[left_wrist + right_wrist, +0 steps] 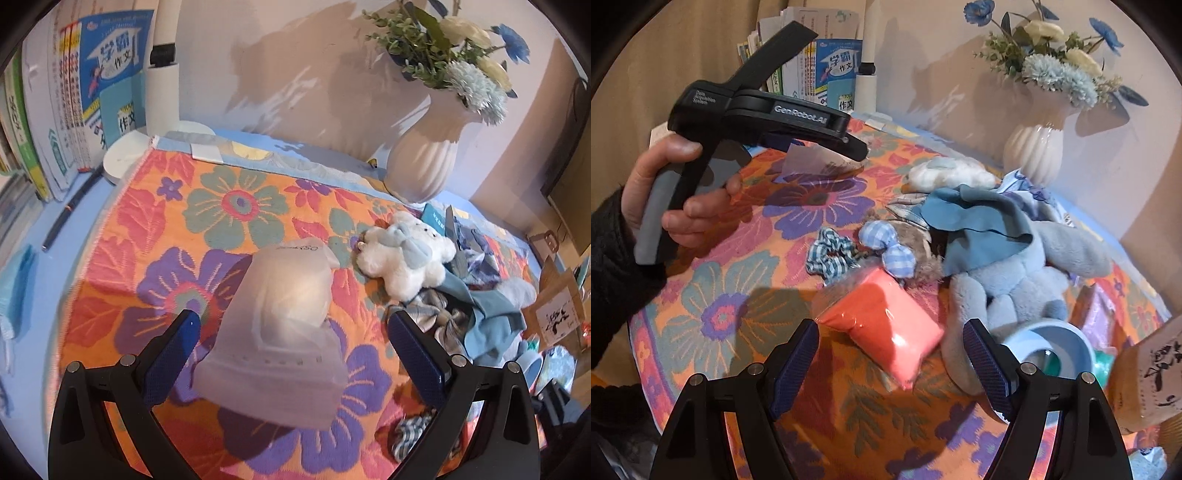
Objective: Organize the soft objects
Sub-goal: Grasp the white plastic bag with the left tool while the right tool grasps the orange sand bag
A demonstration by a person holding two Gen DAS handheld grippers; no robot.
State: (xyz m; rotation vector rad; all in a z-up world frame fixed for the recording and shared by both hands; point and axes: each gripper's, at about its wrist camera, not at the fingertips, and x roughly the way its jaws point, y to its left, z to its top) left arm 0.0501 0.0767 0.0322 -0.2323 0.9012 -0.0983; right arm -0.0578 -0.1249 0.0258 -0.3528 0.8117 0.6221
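Left gripper (293, 328) hovering level mid-blanket, fingers spread, translucent pouch (284, 332) lying between them ungripped; right gripper (890, 341) angling down, fingers spread around orange packet (886, 321) near floral blanket's (236, 206) right edge.

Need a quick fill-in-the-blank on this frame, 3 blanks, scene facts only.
1. The pouch lying just ahead of the right claw is ____ in colour.
2. Both claws, the left claw included, have their fingers spread ____.
3. The flowers by the wall stand in a ribbed white ____.

Missing words: orange; open; vase
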